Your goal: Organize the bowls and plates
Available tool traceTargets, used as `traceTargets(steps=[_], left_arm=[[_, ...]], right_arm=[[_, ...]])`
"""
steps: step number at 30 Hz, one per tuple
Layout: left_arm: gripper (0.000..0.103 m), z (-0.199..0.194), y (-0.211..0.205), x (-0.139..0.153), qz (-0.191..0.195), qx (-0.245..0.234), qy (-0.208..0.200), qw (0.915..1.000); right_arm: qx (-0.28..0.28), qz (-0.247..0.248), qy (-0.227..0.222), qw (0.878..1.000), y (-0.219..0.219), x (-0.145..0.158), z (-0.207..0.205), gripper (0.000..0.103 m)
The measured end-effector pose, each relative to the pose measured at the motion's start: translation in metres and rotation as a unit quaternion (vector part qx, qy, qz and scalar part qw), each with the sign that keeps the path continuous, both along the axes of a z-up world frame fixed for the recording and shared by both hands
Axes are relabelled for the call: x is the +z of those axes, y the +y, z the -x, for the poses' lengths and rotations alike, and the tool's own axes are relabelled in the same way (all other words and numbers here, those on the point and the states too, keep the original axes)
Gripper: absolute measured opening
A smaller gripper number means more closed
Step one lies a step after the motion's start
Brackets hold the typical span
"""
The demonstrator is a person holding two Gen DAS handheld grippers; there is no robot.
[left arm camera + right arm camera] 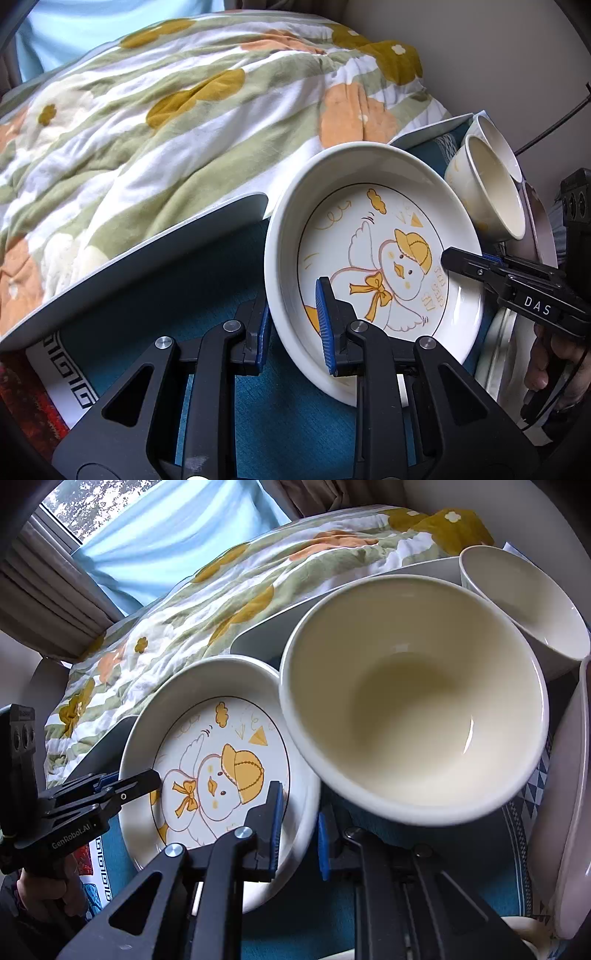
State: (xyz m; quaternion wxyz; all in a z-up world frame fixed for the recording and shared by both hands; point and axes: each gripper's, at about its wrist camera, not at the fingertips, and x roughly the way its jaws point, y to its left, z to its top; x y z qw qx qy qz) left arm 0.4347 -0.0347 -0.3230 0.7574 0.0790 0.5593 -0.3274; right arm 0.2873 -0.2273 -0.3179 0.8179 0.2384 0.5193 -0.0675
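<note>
A white deep plate with a yellow duck drawing [373,266] sits tilted on the blue cloth; it also shows in the right wrist view [207,760]. My left gripper [293,325] straddles its left rim, one pad outside and one inside, the jaws close on the rim. My right gripper [297,832] straddles the plate's right rim the same way; it shows in the left wrist view [465,264]. A cream bowl [413,698] leans over the plate's right side, with a second bowl [524,598] behind it.
A bed with a flowered quilt [166,122] lies behind. A grey tray edge [147,254] runs along the blue cloth [288,413]. Another white dish [569,805] stands on edge at the far right. A window with a blue curtain [155,535] is at the back.
</note>
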Motion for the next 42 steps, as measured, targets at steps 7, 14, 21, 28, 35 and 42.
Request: traceTargets(steps=[7, 14, 21, 28, 35, 42], left_arm=[[0.020, 0.004, -0.001, 0.007, -0.011, 0.001, -0.020, 0.9997], [0.020, 0.014, 0.003, 0.024, -0.016, 0.006, -0.043, 0.9990], [0.020, 0.037, 0.009, 0.060, -0.006, 0.021, -0.071, 0.9973], [0.020, 0.083, 0.010, 0.115, 0.007, 0.046, -0.105, 0.9934], [0.020, 0.155, -0.008, 0.146, 0.001, 0.081, -0.127, 0.9886], [0.020, 0.238, -0.039, 0.135, -0.002, 0.124, -0.110, 0.9862]], right_arm=[[0.017, 0.017, -0.002, 1.000, 0.006, 0.003, -0.003, 0.015], [0.037, 0.043, -0.016, 0.998, 0.016, 0.016, 0.001, 0.015], [0.055, 0.066, -0.047, 0.995, 0.020, 0.047, 0.013, 0.015], [0.078, 0.078, -0.085, 0.990, 0.015, 0.093, 0.044, 0.015], [0.126, 0.086, -0.104, 0.983, 0.001, 0.122, 0.097, 0.015], [0.165, 0.085, -0.099, 0.978, -0.028, 0.118, 0.159, 0.015]])
